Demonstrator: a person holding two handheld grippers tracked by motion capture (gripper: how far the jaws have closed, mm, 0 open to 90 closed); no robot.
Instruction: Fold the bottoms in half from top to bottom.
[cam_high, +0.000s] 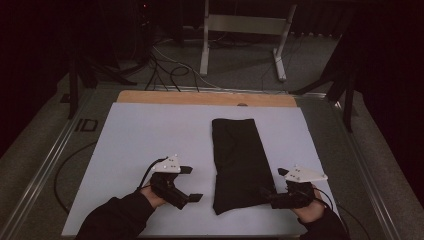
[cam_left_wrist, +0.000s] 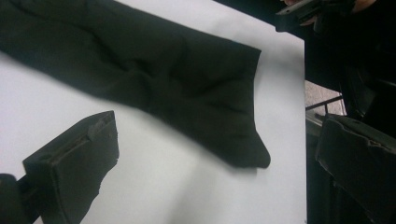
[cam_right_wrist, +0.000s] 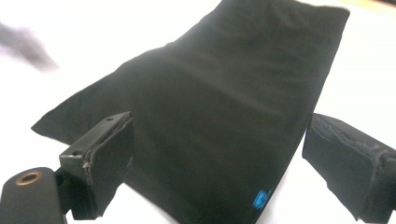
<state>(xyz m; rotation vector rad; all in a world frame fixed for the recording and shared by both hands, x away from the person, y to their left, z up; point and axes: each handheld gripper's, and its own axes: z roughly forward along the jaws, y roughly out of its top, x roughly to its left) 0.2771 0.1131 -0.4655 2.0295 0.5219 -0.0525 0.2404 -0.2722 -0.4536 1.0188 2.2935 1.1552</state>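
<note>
A folded black cloth (cam_high: 237, 162) lies flat on the white table (cam_high: 140, 135), right of centre, its long axis running from the near edge away toward the far edge. The left gripper (cam_high: 192, 184) hovers just left of the cloth, jaws spread and empty. The right gripper (cam_high: 274, 184) sits at the cloth's near right corner, jaws wide apart, clasping nothing.

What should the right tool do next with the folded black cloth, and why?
Probably ease the right tool forward and shut it on the cloth's near right corner. Its jaws stand open right at that edge, with the cloth lying flat between them in the right gripper view. The left tool is open too, and apart from the cloth, so it would have to close in after.
</note>
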